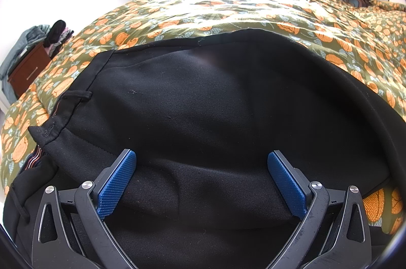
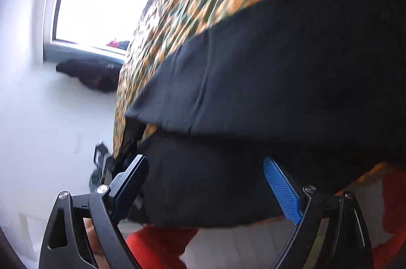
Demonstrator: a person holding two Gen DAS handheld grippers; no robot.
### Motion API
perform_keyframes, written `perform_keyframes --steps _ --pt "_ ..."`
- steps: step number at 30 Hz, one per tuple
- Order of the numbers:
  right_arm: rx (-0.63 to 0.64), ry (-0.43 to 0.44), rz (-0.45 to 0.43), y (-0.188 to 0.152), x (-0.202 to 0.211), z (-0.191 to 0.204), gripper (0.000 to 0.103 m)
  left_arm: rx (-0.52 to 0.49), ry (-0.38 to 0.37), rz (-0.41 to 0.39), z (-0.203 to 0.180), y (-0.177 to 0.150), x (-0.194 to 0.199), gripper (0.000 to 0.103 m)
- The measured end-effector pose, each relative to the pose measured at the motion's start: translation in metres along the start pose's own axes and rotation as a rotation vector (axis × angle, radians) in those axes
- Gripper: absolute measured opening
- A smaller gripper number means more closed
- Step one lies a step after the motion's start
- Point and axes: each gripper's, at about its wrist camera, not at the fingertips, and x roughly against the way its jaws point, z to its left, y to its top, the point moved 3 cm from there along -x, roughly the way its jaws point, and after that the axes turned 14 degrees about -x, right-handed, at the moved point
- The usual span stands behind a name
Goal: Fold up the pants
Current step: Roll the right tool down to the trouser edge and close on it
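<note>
Left gripper (image 1: 201, 180) hangs spread wide over the black pants (image 1: 215, 104) at frame bottom, gripping nothing. Right gripper (image 2: 206, 182), jaws apart too, tilts at the hanging hem, lower centre; best bite deep through both layers before lifting.

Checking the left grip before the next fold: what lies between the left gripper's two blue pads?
Only black pants fabric: a raised fold runs between the open left gripper pads, neither pad pressing on it. The left wrist view shows this.
</note>
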Motion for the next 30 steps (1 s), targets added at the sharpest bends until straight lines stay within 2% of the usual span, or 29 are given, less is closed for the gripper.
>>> perform_keyframes --steps 5,8,14,18,22,27,28,30 --pt "0.039 -0.038 -0.168 0.021 0.029 -0.012 0.092 0.000 0.000 0.000 0.000 0.000 0.000 0.102" --pt "0.044 -0.056 -0.223 0.032 0.039 -0.019 0.092 0.000 0.000 0.000 0.000 0.000 0.000 0.103" --pt "0.003 -0.056 -0.256 0.037 0.049 -0.022 0.092 0.000 0.000 0.000 0.000 0.000 0.000 0.103" --pt "0.029 -0.044 -0.228 0.029 0.056 -0.025 0.092 0.001 -0.001 0.001 0.000 0.000 0.000 0.103" --pt "-0.071 0.006 -0.229 0.032 0.062 -0.042 0.092 0.001 -0.001 0.001 0.000 0.000 0.000 0.103" --pt "-0.096 -0.003 -0.269 0.041 0.064 -0.037 0.092 0.001 -0.001 0.001 0.000 0.000 0.000 0.103" --pt "-0.097 -0.012 -0.274 0.041 0.064 -0.036 0.090 0.001 -0.001 0.001 0.000 0.000 0.000 0.103" --pt "-0.089 -0.079 -0.285 0.041 0.059 -0.033 0.079 0.001 -0.001 0.001 0.000 0.000 0.000 0.103"
